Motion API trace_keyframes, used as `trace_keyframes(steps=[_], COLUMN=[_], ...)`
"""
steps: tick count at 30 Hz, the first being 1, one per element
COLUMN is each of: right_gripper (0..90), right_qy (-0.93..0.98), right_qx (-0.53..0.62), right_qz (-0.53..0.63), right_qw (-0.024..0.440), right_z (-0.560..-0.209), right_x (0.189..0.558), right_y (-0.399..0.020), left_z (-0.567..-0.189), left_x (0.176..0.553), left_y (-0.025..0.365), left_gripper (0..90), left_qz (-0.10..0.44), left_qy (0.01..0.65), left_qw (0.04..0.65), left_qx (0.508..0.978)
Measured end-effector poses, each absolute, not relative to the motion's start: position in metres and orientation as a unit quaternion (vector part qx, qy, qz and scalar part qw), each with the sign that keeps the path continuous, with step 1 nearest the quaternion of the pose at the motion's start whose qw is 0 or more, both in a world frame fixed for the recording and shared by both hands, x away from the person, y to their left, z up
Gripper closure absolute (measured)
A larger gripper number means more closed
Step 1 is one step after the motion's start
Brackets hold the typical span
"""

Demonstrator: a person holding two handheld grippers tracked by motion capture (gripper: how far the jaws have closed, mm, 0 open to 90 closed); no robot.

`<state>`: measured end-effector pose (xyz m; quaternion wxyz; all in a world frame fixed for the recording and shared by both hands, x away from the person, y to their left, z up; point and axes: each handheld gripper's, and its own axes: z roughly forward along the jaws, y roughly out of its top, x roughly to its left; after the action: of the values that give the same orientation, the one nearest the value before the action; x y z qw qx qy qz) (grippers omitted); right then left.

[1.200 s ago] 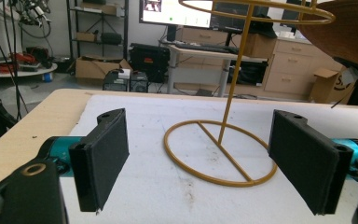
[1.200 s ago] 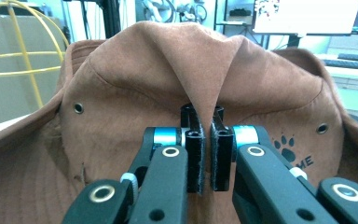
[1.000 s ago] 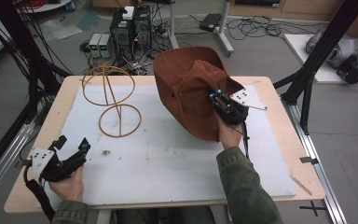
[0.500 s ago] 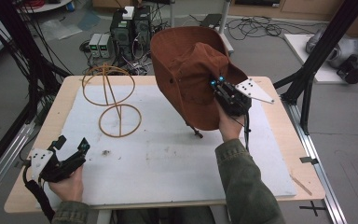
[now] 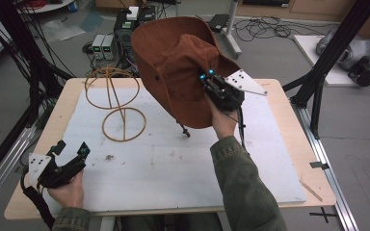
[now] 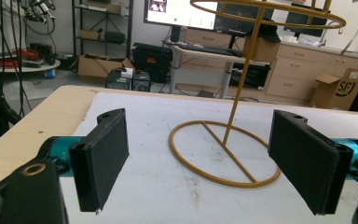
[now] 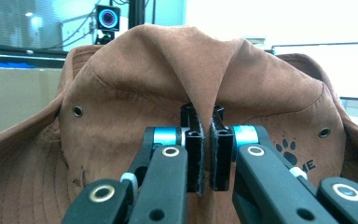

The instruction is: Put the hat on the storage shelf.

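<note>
A brown brimmed hat (image 5: 178, 67) hangs in the air above the table's far middle, with my right gripper (image 5: 206, 77) shut on a pinched fold of its crown. In the right gripper view that fold of the hat (image 7: 135, 88) is squeezed between the two black pads of the right gripper (image 7: 208, 140). A gold wire hat stand (image 5: 118, 103) rises from the white mat at the left of the hat. My left gripper (image 5: 70, 149) rests near the table's front left corner, jaws wide apart and empty. Ahead of the left gripper (image 6: 200, 163), the stand's ring base (image 6: 223, 154) lies on the mat.
A white mat (image 5: 173, 163) covers most of the wooden table (image 5: 289, 115). The hat's chin cord (image 5: 185, 131) dangles down to the mat. Black frame posts (image 5: 318, 77) stand at both table sides. Electronics and cables lie on the floor beyond.
My right gripper has lifted the hat off the table and carried it up and toward the far side. The left gripper has stayed in place.
</note>
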<state>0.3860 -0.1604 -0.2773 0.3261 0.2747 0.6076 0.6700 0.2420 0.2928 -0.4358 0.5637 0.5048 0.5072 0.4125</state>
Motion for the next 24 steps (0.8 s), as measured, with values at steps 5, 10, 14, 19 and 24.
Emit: trace_keyframes(steps=[5,10,14,19,24], right_gripper=[87.7,87.7,87.7,87.7,87.7], right_qy=[0.611,0.613,0.615,0.619,0.619], right_qx=[0.269,0.265,0.260,0.255,0.244], right_qz=[0.672,0.674,0.675,0.678,0.687], right_qw=[0.321,0.317,0.313,0.305,0.292], right_z=[-0.276,-0.273,-0.271,-0.270,-0.266], right_x=[0.388,0.390,0.392,0.397,0.401], right_y=[-0.145,-0.133,-0.124,-0.108,-0.082], left_z=[-0.436,-0.436,-0.436,-0.437,-0.437], left_x=[0.242,0.242,0.242,0.241,0.241], left_y=[0.293,0.293,0.295,0.297,0.296], left_gripper=[20.3,20.3,20.3,20.2,20.2], left_qz=[0.410,0.409,0.409,0.406,0.401], left_qy=[0.508,0.507,0.508,0.513,0.512], left_qw=[0.565,0.567,0.567,0.571,0.574], left_qx=[0.505,0.504,0.503,0.496,0.498])
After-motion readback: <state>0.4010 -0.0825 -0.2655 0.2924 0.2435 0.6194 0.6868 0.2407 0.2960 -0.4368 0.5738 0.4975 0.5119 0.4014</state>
